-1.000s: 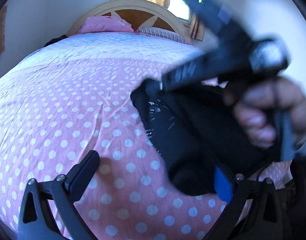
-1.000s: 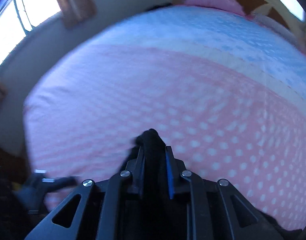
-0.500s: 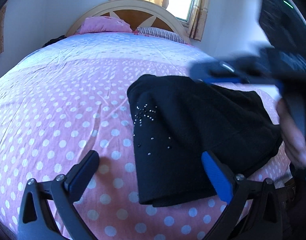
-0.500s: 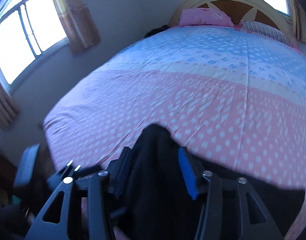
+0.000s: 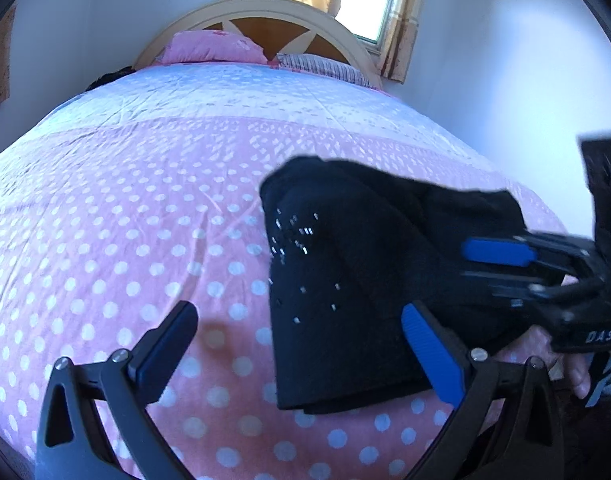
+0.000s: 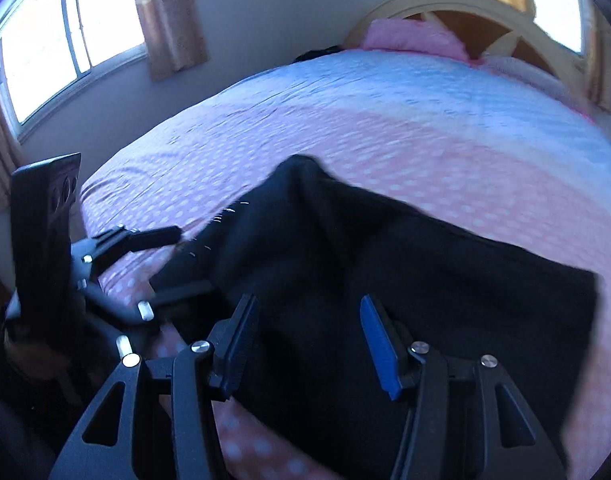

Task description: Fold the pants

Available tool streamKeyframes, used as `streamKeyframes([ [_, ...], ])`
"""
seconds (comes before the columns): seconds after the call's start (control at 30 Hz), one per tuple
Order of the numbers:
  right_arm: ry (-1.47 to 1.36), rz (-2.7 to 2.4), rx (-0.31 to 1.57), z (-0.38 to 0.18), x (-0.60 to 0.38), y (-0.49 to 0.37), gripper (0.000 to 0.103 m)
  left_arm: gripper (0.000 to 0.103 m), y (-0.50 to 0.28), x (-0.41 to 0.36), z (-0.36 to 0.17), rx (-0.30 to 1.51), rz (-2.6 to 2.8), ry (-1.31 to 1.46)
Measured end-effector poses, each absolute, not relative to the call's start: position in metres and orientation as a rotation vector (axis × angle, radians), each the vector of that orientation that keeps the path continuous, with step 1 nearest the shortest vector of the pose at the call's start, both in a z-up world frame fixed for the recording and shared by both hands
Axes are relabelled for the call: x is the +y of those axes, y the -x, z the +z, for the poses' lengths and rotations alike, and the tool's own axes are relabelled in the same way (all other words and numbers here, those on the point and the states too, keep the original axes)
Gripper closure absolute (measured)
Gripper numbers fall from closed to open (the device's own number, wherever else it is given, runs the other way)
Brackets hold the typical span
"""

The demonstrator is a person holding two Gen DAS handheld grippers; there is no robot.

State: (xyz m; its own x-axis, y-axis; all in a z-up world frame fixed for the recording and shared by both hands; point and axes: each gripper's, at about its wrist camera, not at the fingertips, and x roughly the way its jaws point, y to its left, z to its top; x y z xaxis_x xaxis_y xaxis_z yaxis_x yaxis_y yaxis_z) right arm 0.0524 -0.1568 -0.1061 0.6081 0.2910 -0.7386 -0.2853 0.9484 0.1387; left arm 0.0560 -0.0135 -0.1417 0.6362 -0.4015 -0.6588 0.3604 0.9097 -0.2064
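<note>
From my left wrist camera, my left claw [image 5: 299,344] is spread wide and holds nothing. Its dark left finger [image 5: 165,350] is over the bare polka-dot bedspread [image 5: 105,240], and its blue-padded right finger [image 5: 433,356] is over the near part of the black pants [image 5: 345,280]. The pants lie ahead of this claw and to its right, as a compact folded bundle with small shiny studs [image 5: 293,236] on the top layer. Half a second ago my right claw was blurred and high above the far right of the cloth. Now the right claw [image 5: 501,264] comes in low from the right, over the right side of the bundle. I see one blue pad clearly; the gap between the fingers looks narrow in this view, but I cannot judge it well here.

From my right wrist camera, my right claw [image 6: 309,344] is open and empty, with the pants [image 6: 425,280] spread directly under and ahead of its fingers. One second ago this claw was pinched on a fold of black cloth; it has let go and the cloth has dropped flat on the bed. My left claw [image 6: 165,256] is to the left of it, also open, at the left edge of the pants.

I judge this fold is laid down, and the next move is to smooth it or to take a new edge.
</note>
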Motion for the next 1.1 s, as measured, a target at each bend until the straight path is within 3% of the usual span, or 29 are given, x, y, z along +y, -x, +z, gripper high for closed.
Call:
streamKeyframes([
  [0.13,-0.138,0.212,0.789,-0.088,-0.217,-0.023,0.048,0.0,-0.066,0.002,-0.126,0.723,-0.427,0.127],
  [0.33,-0.39,0.013,0.794,-0.094,-0.303,-0.008,0.041,0.0,-0.096,-0.007,-0.131,0.829,-0.476,0.181],
  [0.53,-0.521,0.061,0.876,-0.125,-0.315,-0.013,0.041,0.01,-0.113,-0.023,-0.14,0.874,-0.514,0.17],
  [0.67,-0.527,0.062,0.87,-0.127,-0.312,-0.01,0.043,0.028,-0.116,-0.023,-0.142,0.89,-0.552,0.187],
  [0.7,-0.526,0.073,0.875,-0.128,-0.309,-0.009,0.052,0.035,-0.117,-0.025,-0.142,0.9,-0.564,0.195],
  [0.8,-0.514,0.094,0.878,-0.127,-0.303,-0.006,0.062,0.051,-0.117,-0.032,-0.142,0.903,-0.596,0.2],
  [0.9,-0.524,0.106,0.862,-0.126,-0.303,-0.002,0.072,0.081,-0.112,-0.037,-0.138,0.883,-0.608,0.16],
  [1.0,-0.457,0.102,0.836,-0.116,-0.293,0.0,0.076,0.089,-0.111,-0.037,-0.128,0.856,-0.605,0.142],
  [1.1,-0.407,0.114,0.81,-0.102,-0.283,-0.001,0.077,0.09,-0.109,-0.031,-0.118,0.831,-0.607,0.132],
])
